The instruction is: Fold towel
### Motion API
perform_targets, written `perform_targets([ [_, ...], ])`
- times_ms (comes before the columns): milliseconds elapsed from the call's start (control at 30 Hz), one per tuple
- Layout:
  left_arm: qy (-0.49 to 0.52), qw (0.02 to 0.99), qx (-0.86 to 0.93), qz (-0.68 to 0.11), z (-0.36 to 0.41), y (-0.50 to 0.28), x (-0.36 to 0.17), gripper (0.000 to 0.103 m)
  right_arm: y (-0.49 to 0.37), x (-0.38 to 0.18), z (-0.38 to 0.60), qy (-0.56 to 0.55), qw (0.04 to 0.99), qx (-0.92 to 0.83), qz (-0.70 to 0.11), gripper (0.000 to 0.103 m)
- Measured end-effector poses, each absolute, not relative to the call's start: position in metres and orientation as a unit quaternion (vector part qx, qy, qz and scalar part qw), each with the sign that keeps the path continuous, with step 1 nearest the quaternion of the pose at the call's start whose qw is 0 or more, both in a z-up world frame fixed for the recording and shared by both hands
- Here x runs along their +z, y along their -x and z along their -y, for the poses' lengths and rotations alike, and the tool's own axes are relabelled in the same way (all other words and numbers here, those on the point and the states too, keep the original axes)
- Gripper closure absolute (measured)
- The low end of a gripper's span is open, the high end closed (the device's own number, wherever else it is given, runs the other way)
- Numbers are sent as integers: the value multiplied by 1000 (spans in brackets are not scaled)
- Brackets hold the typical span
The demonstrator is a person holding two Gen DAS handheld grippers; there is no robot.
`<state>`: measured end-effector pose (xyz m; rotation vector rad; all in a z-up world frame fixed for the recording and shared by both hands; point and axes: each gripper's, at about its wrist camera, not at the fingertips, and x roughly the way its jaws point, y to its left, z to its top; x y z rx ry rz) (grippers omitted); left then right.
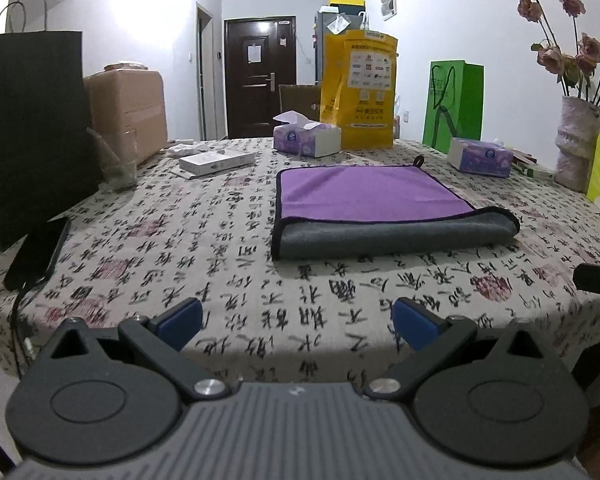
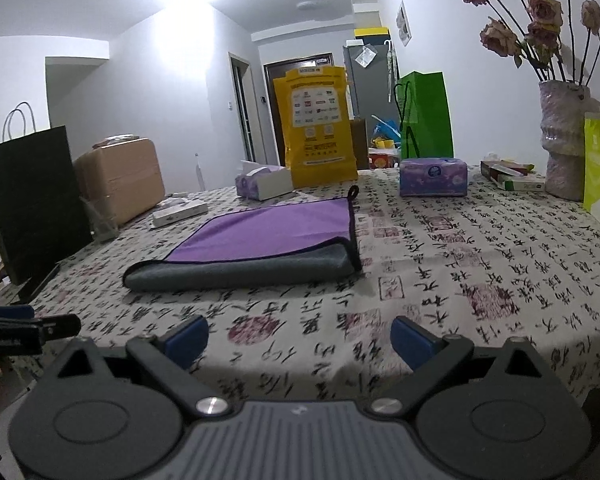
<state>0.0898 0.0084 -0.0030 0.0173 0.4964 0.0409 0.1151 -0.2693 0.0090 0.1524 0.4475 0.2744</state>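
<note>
A towel, purple on top and grey underneath, lies folded over on the patterned tablecloth, its grey fold edge toward me. It also shows in the right wrist view. My left gripper is open and empty, held back near the table's front edge, well short of the towel. My right gripper is open and empty, also near the front edge, to the right of the towel. The right gripper's tip shows at the left wrist view's right edge; the left gripper's tip shows at the right wrist view's left edge.
A black paper bag and a phone stand at the left. A cardboard box, tissue boxes, a yellow bag, a green bag and a vase of flowers line the back and right.
</note>
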Motion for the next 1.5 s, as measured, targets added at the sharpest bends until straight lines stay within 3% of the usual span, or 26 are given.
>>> perform_targets([
  [300, 8, 964, 27, -264, -15, -144, -6, 4, -168, 3, 273, -71, 958, 143, -237, 15],
  [500, 11, 961, 24, -276, -19, -184, -8, 23, -204, 1, 272, -61, 956, 152, -243, 20],
  [667, 13, 960, 22, -278, -26, -211, -10, 35, -237, -5, 272, -60, 951, 160, -259, 37],
  [733, 20, 959, 26, -283, -32, -222, -13, 46, -248, -7, 272, -59, 949, 164, -264, 43],
  [967, 52, 951, 10, -305, -48, -243, -18, 50, -274, -4, 272, -52, 951, 165, -255, 44],
  [1033, 56, 949, -1, -310, -47, -243, -17, 56, -281, -6, 272, -49, 950, 167, -261, 45],
  [1233, 51, 948, -33, -313, -41, -231, -11, 72, -287, -10, 274, -39, 940, 188, -282, 70],
  [1400, 30, 945, -60, -319, -34, -226, -10, 78, -287, -11, 274, -42, 933, 192, -300, 79],
  [1500, 20, 944, -58, -323, -32, -226, -13, 95, -287, -11, 273, -32, 934, 189, -303, 95],
])
